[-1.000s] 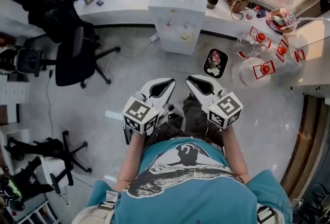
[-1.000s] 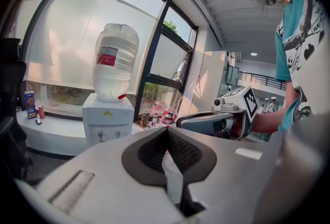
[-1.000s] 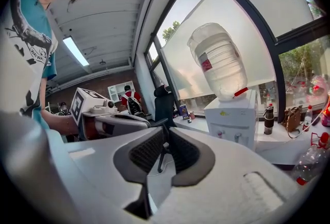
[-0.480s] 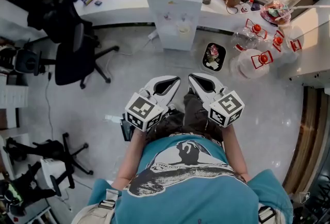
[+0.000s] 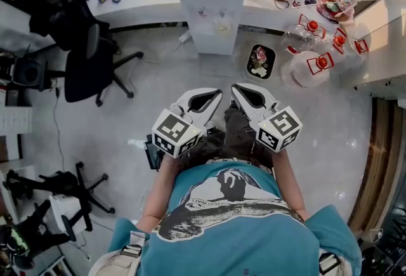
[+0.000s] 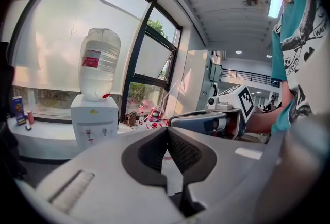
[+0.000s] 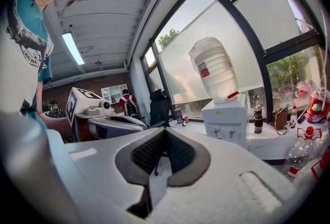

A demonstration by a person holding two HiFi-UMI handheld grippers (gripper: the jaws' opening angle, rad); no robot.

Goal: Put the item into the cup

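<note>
Standing on the floor well back from the bench (image 5: 146,11) under the windows, with left gripper (image 5: 214,96) and right gripper (image 5: 238,91) side by side at the waist. Left jaws pressed together on nothing; right jaws just eased a shade, tips touching to the eye, nothing between. Cannot pick out item or cup for certain; likeliest among the clutter (image 5: 333,8) at the bench's right end, beyond the water dispenser (image 5: 212,8). Could stumble on the clear jugs (image 5: 311,65) on the floor near that end if approaching without looking down. Could also knock small things over by reaching in with jaws unspread, or grab the wrong thing by choosing too soon.
</note>
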